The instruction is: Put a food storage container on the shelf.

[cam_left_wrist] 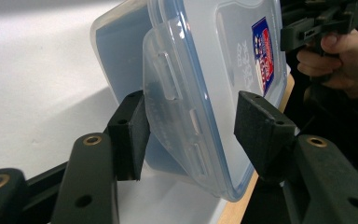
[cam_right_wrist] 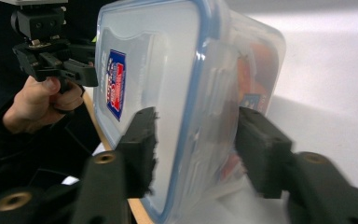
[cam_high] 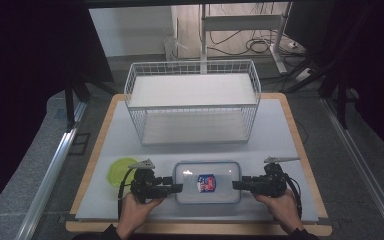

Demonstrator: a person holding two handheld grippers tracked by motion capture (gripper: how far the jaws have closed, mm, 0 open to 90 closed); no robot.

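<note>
A clear plastic container (cam_high: 207, 182) with a blue-rimmed lid and a red-and-blue label lies near the table's front edge. Something orange shows through its wall in the right gripper view. My left gripper (cam_high: 177, 188) grips its left end, one pad under the latch flap and the other on the lid (cam_left_wrist: 205, 70); the jaws (cam_left_wrist: 191, 130) are shut on it. At the right end my right gripper (cam_high: 236, 185) is shut on the container (cam_right_wrist: 168, 70), its pads (cam_right_wrist: 198, 144) against lid and underside. Each gripper view shows the other hand and gripper beyond the box.
A white wire basket (cam_high: 192, 64) with a shelf stands at the back of the white mat. A round yellow-green lid (cam_high: 119, 170) lies left of my left gripper. The wooden table edge (cam_high: 200, 229) runs close behind both hands.
</note>
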